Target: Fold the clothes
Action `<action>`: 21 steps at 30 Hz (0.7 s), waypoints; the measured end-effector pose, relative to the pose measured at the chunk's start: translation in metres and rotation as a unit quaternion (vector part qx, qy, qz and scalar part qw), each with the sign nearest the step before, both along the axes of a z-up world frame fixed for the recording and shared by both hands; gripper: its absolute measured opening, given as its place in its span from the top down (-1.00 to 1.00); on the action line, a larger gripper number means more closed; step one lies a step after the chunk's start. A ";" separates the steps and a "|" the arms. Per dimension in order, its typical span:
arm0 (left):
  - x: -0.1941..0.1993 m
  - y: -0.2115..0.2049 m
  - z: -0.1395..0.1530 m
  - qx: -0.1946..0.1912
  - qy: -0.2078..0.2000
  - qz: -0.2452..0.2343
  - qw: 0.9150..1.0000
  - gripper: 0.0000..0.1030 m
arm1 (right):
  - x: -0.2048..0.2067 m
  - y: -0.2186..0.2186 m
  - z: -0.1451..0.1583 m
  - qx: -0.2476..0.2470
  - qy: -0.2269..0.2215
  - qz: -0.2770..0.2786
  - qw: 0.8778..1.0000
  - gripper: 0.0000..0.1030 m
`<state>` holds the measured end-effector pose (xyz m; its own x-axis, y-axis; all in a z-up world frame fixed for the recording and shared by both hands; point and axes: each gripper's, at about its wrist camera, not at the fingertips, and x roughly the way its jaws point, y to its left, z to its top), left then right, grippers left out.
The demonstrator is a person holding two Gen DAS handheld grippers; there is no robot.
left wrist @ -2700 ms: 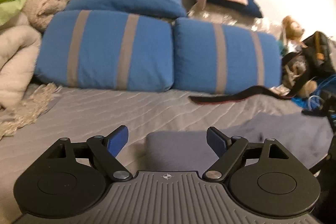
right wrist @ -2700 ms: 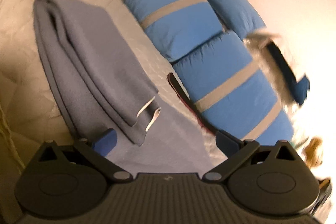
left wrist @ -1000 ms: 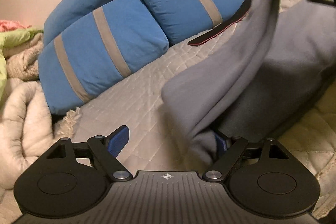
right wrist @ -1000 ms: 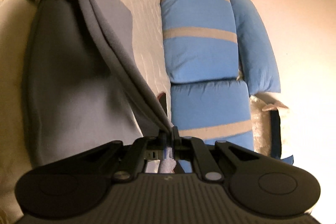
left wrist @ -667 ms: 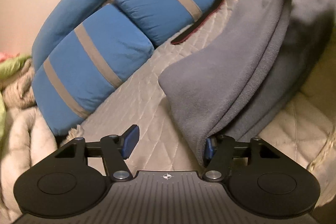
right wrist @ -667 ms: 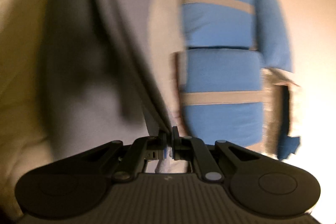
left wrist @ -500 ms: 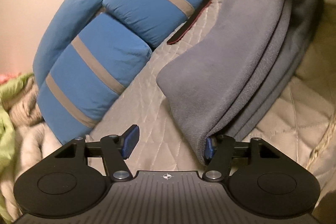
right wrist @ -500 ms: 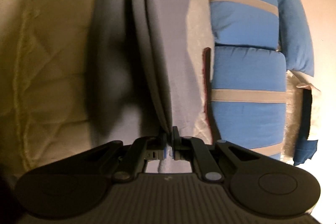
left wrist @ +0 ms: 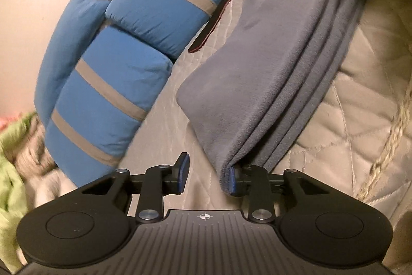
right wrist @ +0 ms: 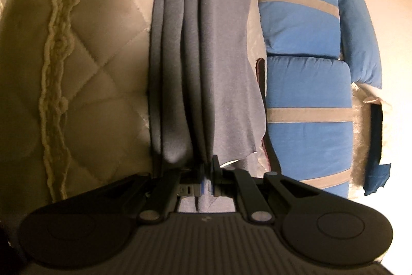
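The right gripper (right wrist: 206,175) pinches the folded grey fleece garment (right wrist: 206,48) over the bed (right wrist: 97,48); the left gripper (left wrist: 207,173) gapes beside its corner, centre frame, so layers could slip.

Our left gripper (left wrist: 207,175) with jaws parted, a corner of the grey garment (left wrist: 270,63) draped against its right blue pad (left wrist: 232,180), our right gripper (right wrist: 207,178) with jaws pressed together, pinching a gathered edge of that garment between them
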<state>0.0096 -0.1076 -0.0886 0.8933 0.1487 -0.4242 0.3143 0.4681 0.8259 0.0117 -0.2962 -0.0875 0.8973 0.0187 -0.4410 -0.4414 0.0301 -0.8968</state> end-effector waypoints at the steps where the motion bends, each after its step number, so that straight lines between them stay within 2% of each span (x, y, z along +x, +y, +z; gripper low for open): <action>1: -0.002 -0.002 -0.003 0.014 -0.005 -0.005 1.000 0.42 | 0.001 -0.001 0.001 0.002 0.000 0.000 1.000 0.93; 4: -0.009 -0.009 -0.014 0.062 -0.019 -0.020 0.998 0.47 | -0.001 -0.002 0.001 0.004 0.001 0.000 1.000 0.93; 7: -0.015 -0.016 -0.029 0.120 -0.041 -0.040 0.991 0.47 | -0.005 -0.002 0.004 0.004 -0.002 0.000 1.000 0.94; 9: -0.017 -0.018 -0.034 0.135 -0.052 -0.046 0.988 0.47 | -0.004 -0.005 0.005 0.006 -0.004 -0.005 1.000 0.94; 14: -0.014 -0.019 -0.034 0.129 -0.044 -0.045 0.990 0.52 | -0.003 -0.008 0.005 -0.006 0.008 -0.011 1.000 0.94; 17: -0.012 -0.016 -0.030 0.114 -0.039 -0.043 0.992 0.46 | -0.004 -0.005 0.001 -0.016 0.004 -0.012 1.000 0.92; 18: -0.012 -0.015 -0.028 0.107 -0.039 -0.043 0.993 0.44 | -0.004 -0.005 0.005 -0.005 0.007 -0.015 1.000 0.91; 19: -0.012 -0.015 -0.028 0.108 -0.044 -0.043 0.992 0.38 | -0.005 -0.005 0.011 0.011 0.011 -0.019 1.000 0.87; 20: -0.014 -0.016 -0.028 0.111 -0.050 -0.041 0.992 0.32 | -0.006 -0.005 0.017 0.027 0.015 -0.023 0.999 0.64; 21: -0.015 -0.016 -0.027 0.112 -0.053 -0.039 0.992 0.29 | -0.006 -0.005 0.023 0.043 0.019 -0.027 0.999 0.50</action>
<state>-0.0057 -0.1235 -0.1152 0.9435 0.1563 -0.2921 0.2489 0.2474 0.9364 0.0052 -0.3017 -0.0643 0.8805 0.0112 -0.4740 -0.4712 0.1311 -0.8722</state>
